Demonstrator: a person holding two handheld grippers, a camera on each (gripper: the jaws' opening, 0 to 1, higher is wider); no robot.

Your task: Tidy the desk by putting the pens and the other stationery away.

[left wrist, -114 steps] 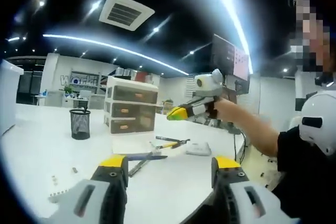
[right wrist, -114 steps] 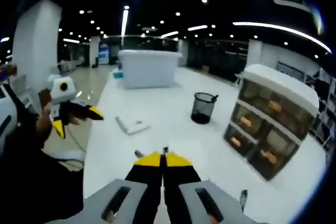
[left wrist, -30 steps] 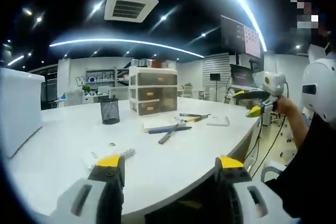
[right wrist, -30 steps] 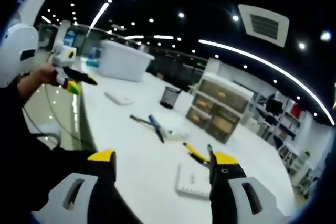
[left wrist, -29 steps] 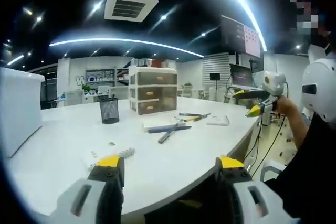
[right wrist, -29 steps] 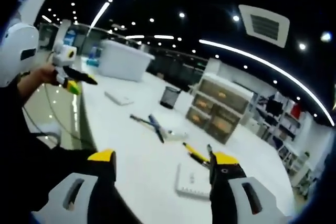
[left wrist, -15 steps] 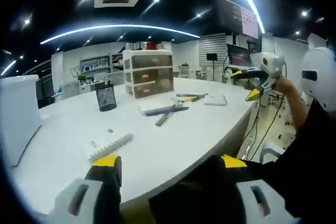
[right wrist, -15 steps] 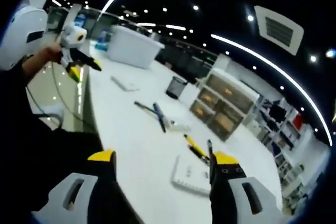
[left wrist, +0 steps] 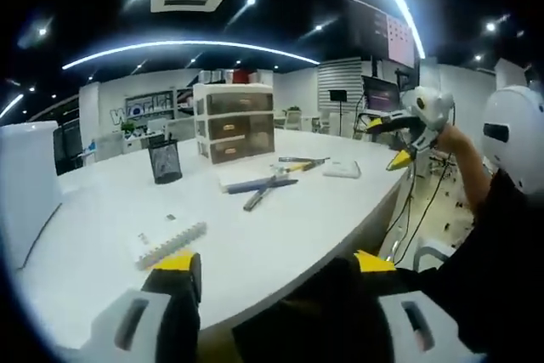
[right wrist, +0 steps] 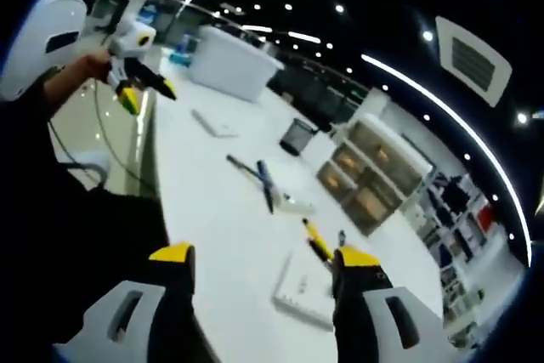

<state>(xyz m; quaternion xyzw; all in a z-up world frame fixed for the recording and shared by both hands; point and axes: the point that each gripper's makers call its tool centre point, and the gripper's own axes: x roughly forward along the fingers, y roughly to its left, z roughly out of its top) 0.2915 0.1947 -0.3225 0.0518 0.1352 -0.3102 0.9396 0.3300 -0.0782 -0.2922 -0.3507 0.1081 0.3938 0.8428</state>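
Left gripper view: left claw (left wrist: 272, 265) is hanging released and empty off the near edge of the surface (left wrist: 280, 227), jaws spread wide, the person's dark clothing showing between them. Against the earlier frames the camera is sitting lower and further back from the edge, so the stationery is reading smaller; nothing on the surface is looking shifted. A white ruler-like strip (left wrist: 174, 240) is lying nearest. Mid-surface, the blue pen (left wrist: 255, 184) and a dark pen (left wrist: 259, 197) are lying crossed beside a white pad. The yellow-handled tool (left wrist: 299, 162) and a white flat box (left wrist: 342, 169) are lying further right. The mesh pen cup (left wrist: 164, 160) and the drawer unit (left wrist: 234, 122) are standing at the back, well apart from the pens. The right claw (left wrist: 393, 144) is coming in from the right, held in a hand over open floor, jaws parted, holding nothing.

Right gripper view: right claw (right wrist: 263, 265) is also released and empty. Since a few seconds ago its jaws are changed from pressed together to wide apart. The left claw (right wrist: 146, 87) is hovering at upper left, clear of the surface. The yellow-handled tool is lying just past the right jaw tip, beside the flat box.

Judgement: tidying is not yet begun, with every pen out of the cup; both claws are only getting positioned for a first pick.
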